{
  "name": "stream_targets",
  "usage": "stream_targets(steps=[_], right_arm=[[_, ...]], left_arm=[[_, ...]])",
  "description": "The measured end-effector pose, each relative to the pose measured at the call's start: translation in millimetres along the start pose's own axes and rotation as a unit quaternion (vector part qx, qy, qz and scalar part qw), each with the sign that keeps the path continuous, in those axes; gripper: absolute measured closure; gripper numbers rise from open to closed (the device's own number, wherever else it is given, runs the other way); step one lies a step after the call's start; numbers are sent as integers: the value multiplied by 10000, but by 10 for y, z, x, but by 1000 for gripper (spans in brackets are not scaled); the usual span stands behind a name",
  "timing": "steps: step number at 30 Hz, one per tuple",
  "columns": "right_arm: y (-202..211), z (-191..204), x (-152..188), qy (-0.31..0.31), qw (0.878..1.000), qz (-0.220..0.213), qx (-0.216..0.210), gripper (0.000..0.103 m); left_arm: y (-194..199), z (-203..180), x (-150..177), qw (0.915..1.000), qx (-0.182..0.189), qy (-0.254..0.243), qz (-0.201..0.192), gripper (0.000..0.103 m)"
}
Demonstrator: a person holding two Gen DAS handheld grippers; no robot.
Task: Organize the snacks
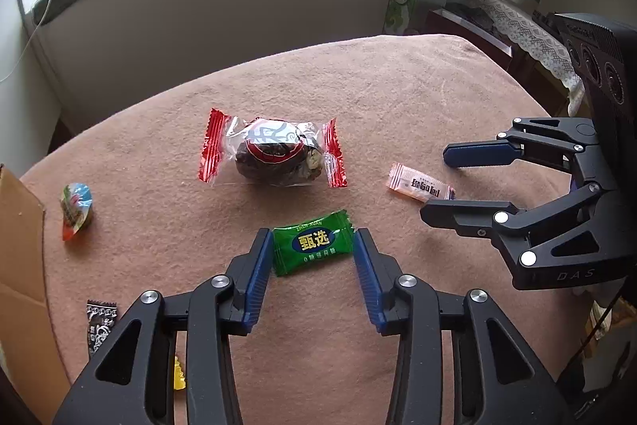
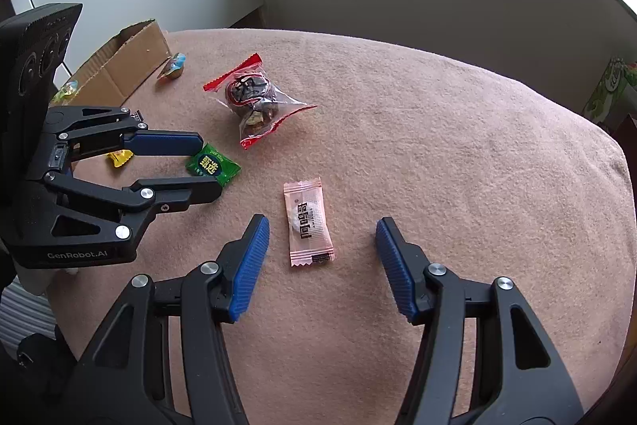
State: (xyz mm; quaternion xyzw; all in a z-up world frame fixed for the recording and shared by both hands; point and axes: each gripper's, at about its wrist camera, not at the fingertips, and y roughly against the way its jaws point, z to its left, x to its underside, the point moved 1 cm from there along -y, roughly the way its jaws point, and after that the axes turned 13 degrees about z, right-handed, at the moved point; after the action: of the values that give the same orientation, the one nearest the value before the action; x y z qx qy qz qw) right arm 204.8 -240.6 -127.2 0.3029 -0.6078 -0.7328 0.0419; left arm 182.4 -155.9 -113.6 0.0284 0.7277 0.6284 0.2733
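left fingers: the left gripper was spread, with the green candy sitting right between the blue pads. The wrapper edges looked like they just met the pads on both sides, but nothing looked squeezed, so I'd call it released, not gripping.

right fingers: the right gripper was spread wide too, straddling the pink sachet, with clear gaps on both sides. It held nothing.

green candy: it lay flat on the blanket, near the table's front. My guess is it's very light, with a crinkly, slick film wrapper and a small hard lump inside. I'd pinch across the middle where the lump is, not the crimped ends, or it'll slide out.

pink sachet: it lay flat, long side running away from the right camera, well apart from the green one. It's probably thin and floppy, so I'd grab low across the narrow width.

big date snack: the clear wrapper with 2 red ends sat behind the candy. It looked bulkier and squashy, so it wants wider jaws.

other bits: a jelly cup, a black packet and a yellow candy lay toward the box, which is probably where it all goes.
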Motion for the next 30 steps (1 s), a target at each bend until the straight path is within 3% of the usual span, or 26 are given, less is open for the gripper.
stream_targets(steps=[3, 5, 8, 10, 15, 17, 19, 30], right_arm=[[-14, 8, -3, 10, 10000, -6, 73, 44], [-29, 15, -18, 39, 9999, 4, 109, 44], [-46, 57, -42, 140, 9998, 16, 147, 44], [-76, 109, -62, 233, 9995, 44, 184, 44], [-111, 180, -90, 389, 9987, 78, 318, 62], [-104, 172, -93, 381, 9987, 99, 338, 76], [-95, 174, -82, 367, 9987, 124, 319, 82], [42, 211, 20, 206, 9996, 28, 167, 83]], left_arm=[[-43, -40, -35, 9999, -153, 2, -22, 50], [-67, -63, -29, 9995, -312, -96, -57, 49], [-56, -36, -16, 9995, -298, -31, -114, 53], [-47, -5, -13, 9993, -313, 77, -162, 63], [-40, -3, 19, 9990, -376, 104, -222, 64], [-32, 7, 32, 9990, -366, 124, -225, 65], [-29, 15, 34, 9991, -340, 152, -222, 65], [123, 58, 124, 9986, -215, 331, -364, 66]])
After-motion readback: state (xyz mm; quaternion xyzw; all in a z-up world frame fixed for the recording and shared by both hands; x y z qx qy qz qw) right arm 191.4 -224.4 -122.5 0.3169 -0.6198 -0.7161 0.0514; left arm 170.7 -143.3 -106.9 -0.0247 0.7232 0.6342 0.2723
